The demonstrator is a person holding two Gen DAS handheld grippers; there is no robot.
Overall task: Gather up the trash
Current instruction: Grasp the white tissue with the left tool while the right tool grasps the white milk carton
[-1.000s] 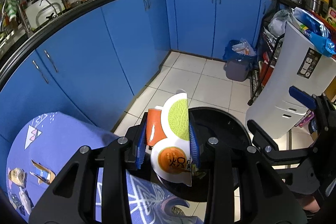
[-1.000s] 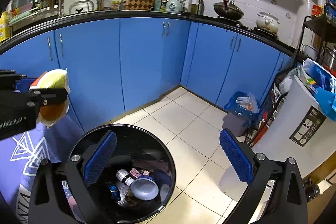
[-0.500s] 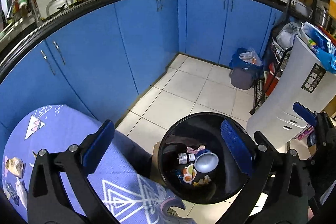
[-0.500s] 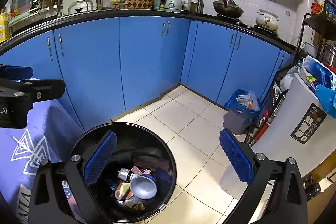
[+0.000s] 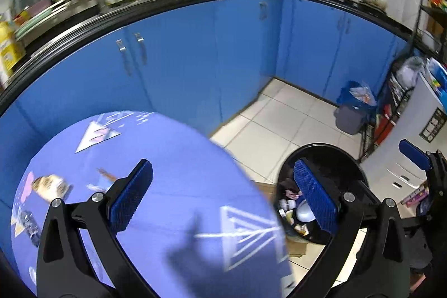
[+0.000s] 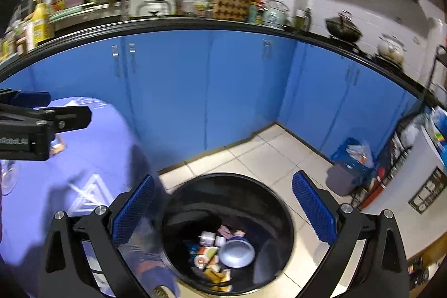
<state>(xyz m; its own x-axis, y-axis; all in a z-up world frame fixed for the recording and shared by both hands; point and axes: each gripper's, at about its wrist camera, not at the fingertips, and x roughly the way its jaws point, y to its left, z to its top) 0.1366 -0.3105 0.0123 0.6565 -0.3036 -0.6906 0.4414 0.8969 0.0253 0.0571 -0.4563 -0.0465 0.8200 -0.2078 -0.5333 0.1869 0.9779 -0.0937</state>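
A black round trash bin (image 6: 282, 217) stands on the tiled floor beside the table and holds several pieces of trash, among them an orange and green wrapper (image 6: 208, 256) and a blue bowl (image 6: 237, 253). The bin also shows in the left wrist view (image 5: 329, 152). My left gripper (image 5: 223, 200) is open and empty over the table's blue cloth (image 5: 173, 158). My right gripper (image 6: 223, 211) is open and empty above the bin. Small wrappers (image 5: 51, 185) and a dark scrap (image 5: 29, 222) lie on the cloth at the left.
Blue kitchen cabinets (image 5: 195, 52) run behind the table under a cluttered black counter. A small grey bin with a blue bag (image 5: 352, 113) stands at the cabinet corner. A white appliance (image 5: 413, 147) and a wire rack stand at the right.
The left gripper opened and dropped the orange and green wrapper into the black bin, then swung left over the table. The right gripper has turned slightly left.
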